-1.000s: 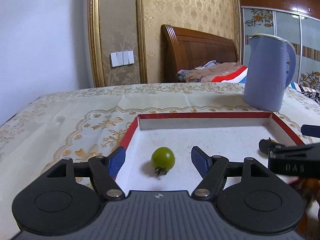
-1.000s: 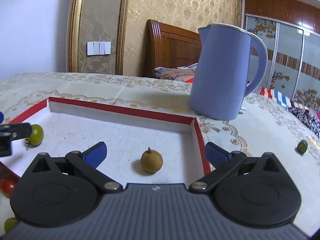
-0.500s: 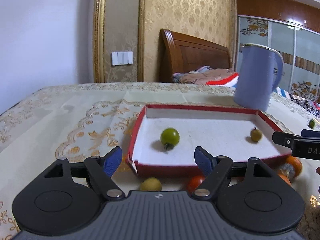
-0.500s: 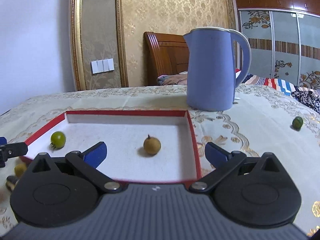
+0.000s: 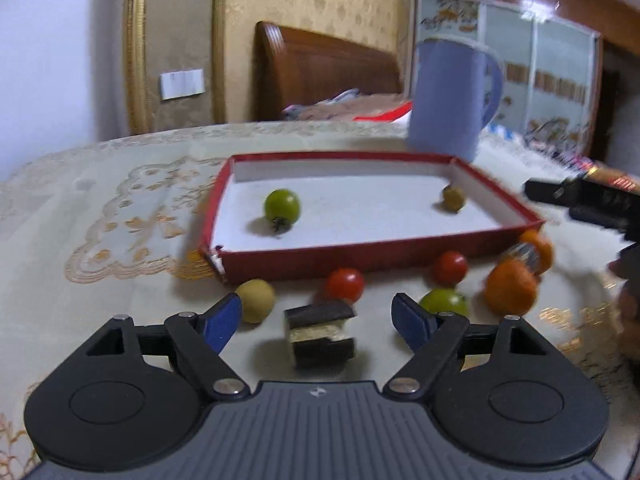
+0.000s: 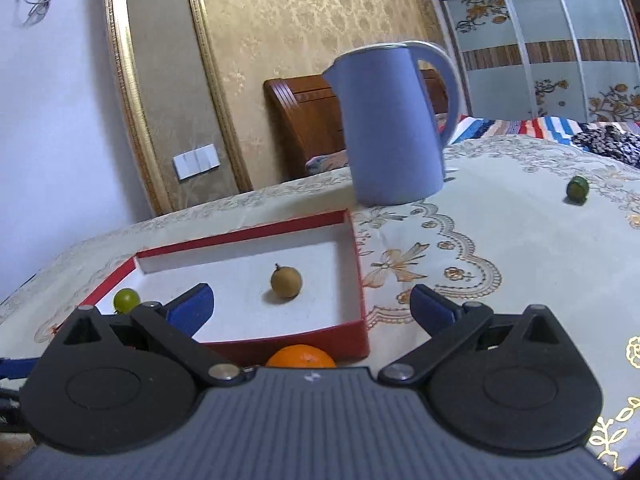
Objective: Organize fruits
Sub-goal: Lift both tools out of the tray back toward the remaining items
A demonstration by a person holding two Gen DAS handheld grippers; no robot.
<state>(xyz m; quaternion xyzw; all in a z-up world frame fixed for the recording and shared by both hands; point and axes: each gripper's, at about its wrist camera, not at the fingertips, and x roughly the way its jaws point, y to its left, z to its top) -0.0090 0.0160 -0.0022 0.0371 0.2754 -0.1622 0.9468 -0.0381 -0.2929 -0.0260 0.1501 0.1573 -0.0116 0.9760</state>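
- While I hold both rigs over the patterned tablecloth (image 5: 120,216), my left claw (image 5: 318,316) has its blue fingers (image 5: 220,322) spread apart with nothing between the pads.
- Just ahead of that claw, roughly centred in the gap, sits a small dark-and-cream block (image 5: 320,334) on the cloth.
- Beside the left finger lies a yellowish round fruit (image 5: 256,300); just past the block is a red cherry tomato (image 5: 345,285).
- Close to the right finger rests a green tomato (image 5: 444,301), with a second red tomato (image 5: 451,267) beyond it and a blurred orange (image 5: 510,287) further right.
- Ahead of all this stands the red-walled box (image 5: 360,258), and inside it I see a green tomato with its stem down (image 5: 282,206) toward the left and a brown longan (image 5: 453,199) toward the far right corner.
- Beyond the box's far right corner stands a blue kettle (image 5: 452,100).
- My right claw (image 6: 312,310) is also spread wide, pads bare.
- Through its camera the box's near right corner (image 6: 362,344) lies between the fingers, the longan (image 6: 286,282) inside ahead, the green tomato (image 6: 127,300) just left of the left finger.
- An orange (image 6: 301,357) peeks out right under the claw body, touching or nearly touching the box's front wall; I cannot tell which.
- Far off to the right, alone on the cloth, is a small dark green fruit (image 6: 577,189).
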